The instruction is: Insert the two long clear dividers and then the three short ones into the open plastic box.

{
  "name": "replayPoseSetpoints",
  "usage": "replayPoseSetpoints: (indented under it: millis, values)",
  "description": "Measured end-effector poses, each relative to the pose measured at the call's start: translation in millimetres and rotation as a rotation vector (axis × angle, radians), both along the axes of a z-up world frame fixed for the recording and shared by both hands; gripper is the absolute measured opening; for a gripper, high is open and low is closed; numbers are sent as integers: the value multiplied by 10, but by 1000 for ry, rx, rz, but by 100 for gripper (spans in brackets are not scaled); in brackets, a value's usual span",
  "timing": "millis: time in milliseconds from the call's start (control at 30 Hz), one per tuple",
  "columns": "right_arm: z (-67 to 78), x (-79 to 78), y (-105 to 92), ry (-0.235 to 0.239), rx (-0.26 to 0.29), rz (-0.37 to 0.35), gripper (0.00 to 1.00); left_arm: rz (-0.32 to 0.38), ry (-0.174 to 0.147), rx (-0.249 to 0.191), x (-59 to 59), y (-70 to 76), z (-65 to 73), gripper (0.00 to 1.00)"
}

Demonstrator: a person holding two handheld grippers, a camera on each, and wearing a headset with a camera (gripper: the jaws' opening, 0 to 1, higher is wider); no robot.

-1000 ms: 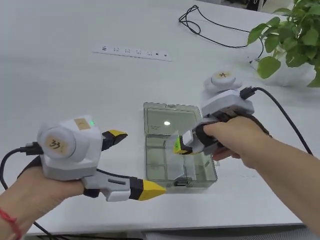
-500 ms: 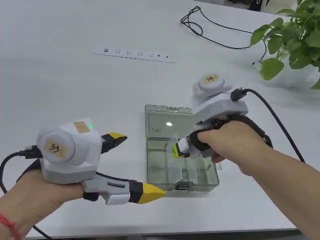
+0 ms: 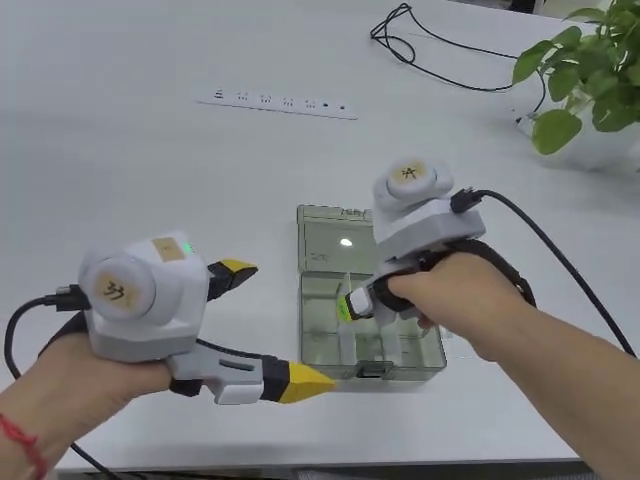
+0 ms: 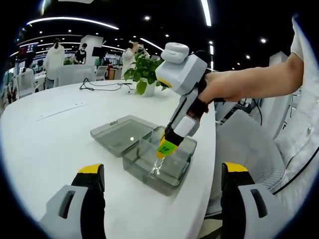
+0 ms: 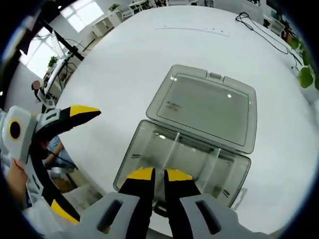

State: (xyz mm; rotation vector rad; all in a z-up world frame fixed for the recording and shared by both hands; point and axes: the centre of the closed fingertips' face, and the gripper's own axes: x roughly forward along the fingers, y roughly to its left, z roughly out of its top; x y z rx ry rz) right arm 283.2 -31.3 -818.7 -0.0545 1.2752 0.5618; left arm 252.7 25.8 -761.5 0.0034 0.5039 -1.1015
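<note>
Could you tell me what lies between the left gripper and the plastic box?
Only bare table: the head view shows nothing between the left gripper and the box, and the left gripper view agrees.

Off-task clutter, far side of table (image 3: pixel 150 150)
Power strip (image 3: pixel 276 102) lies flat, far centre. Black cable (image 3: pixel 440 45) loops at the far edge, running toward the plant (image 3: pixel 585 75) at the far right corner. All well apart from the work.
</note>
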Motion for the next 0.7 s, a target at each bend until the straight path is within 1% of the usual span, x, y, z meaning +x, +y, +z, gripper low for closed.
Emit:
replayPoseSetpoints:
  millis: [200, 300, 433, 533, 567, 700]
  values:
    - [-28, 0, 10, 6, 29, -7, 9, 1, 3, 8, 5, 4, -9, 100]
    - [-26, -4, 22, 2, 43, 7, 10, 11, 4, 8, 15, 10, 9, 100]
    - [-12, -21, 19, -3, 84, 16, 11, 22, 2, 10, 17, 23, 39, 100]
    - [56, -42, 35, -3, 146, 1, 14, 33, 1, 14, 18, 38, 62, 100]
    - [72, -46, 25, -5, 153, -1, 14, 38, 1, 14, 14, 43, 72, 100]
    - [199, -39, -12, -24, 212, -17, 17, 55, 1, 19, 2, 62, 98, 100]
